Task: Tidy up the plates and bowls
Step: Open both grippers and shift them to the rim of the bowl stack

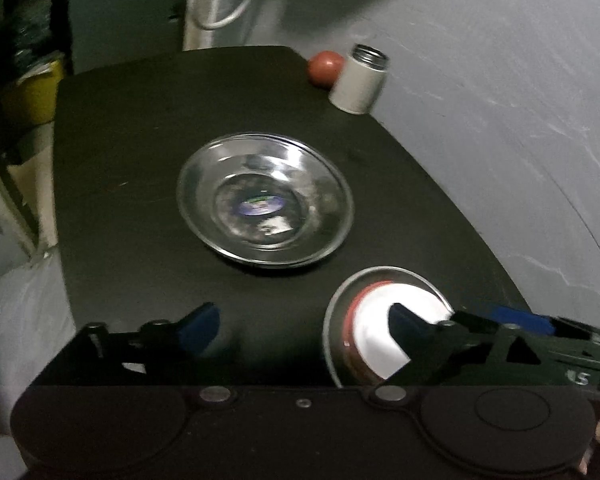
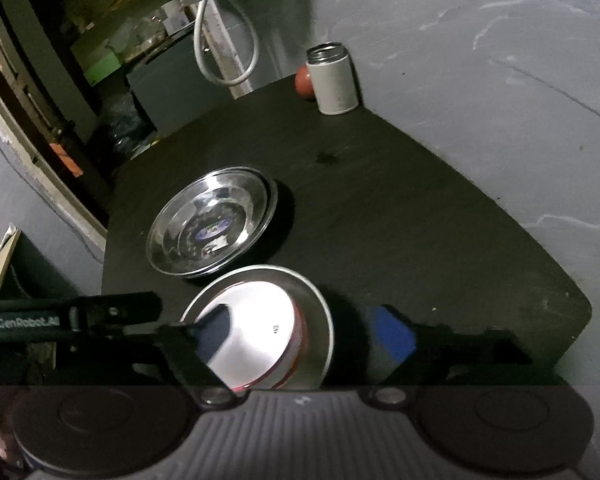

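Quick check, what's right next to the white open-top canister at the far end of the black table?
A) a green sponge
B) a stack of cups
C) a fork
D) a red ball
D: a red ball sits beside the canister at the far edge of the table; the right wrist view shows the ball partly hidden behind the canister.

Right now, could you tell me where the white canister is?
The white canister stands upright at the far corner of the black table, against the grey wall, with the red ball just to its left.
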